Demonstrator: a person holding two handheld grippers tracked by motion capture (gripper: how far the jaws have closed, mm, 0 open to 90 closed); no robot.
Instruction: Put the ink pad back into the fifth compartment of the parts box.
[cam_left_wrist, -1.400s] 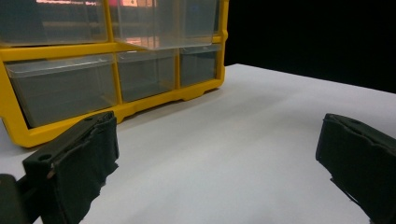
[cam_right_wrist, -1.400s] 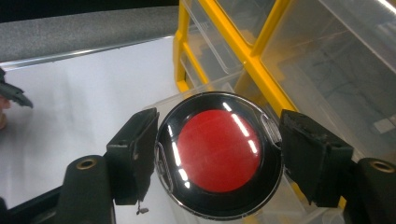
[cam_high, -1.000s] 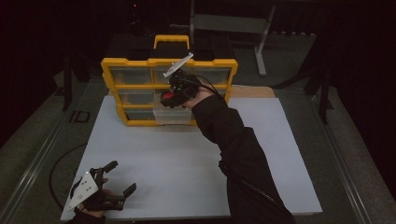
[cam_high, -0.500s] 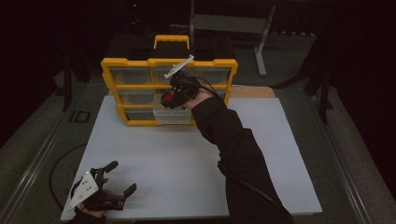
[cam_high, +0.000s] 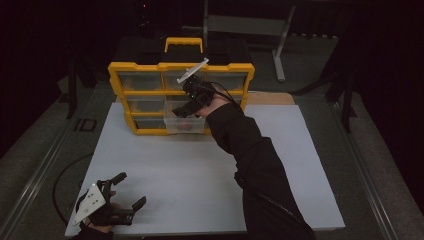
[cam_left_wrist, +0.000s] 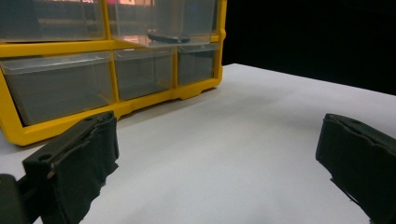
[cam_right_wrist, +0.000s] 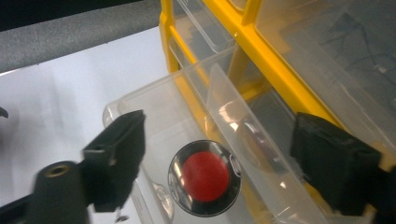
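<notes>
The red-centred round disc (cam_right_wrist: 204, 176) (a shiny metal rim around a red middle; I could not tell exactly what it was) lay flat on the floor of the pulled-out clear drawer (cam_right_wrist: 154, 112), directly below and between the jaws of the right gripper (cam_right_wrist: 219, 158). Those jaws had just been opening and stood apart, with the disc lying loose beneath them and no pad pressing on it. The disc had no long axis to speak of, so any approach from straight above would suit; it lay just beneath the right gripper, which was by far the nearer. In the high view the drawer (cam_high: 186, 125) stuck out of the bottom row of the yellow organizer cabinet (cam_high: 135, 70), which stood at the far end of the white bench (cam_high: 200, 170). The right gripper (cam_high: 184, 111) hovered over it. The left gripper (cam_high: 131, 192) rested well apart at the bench's near corner, jaws wide with nothing between them. No brand or label was legible on anything.
</notes>
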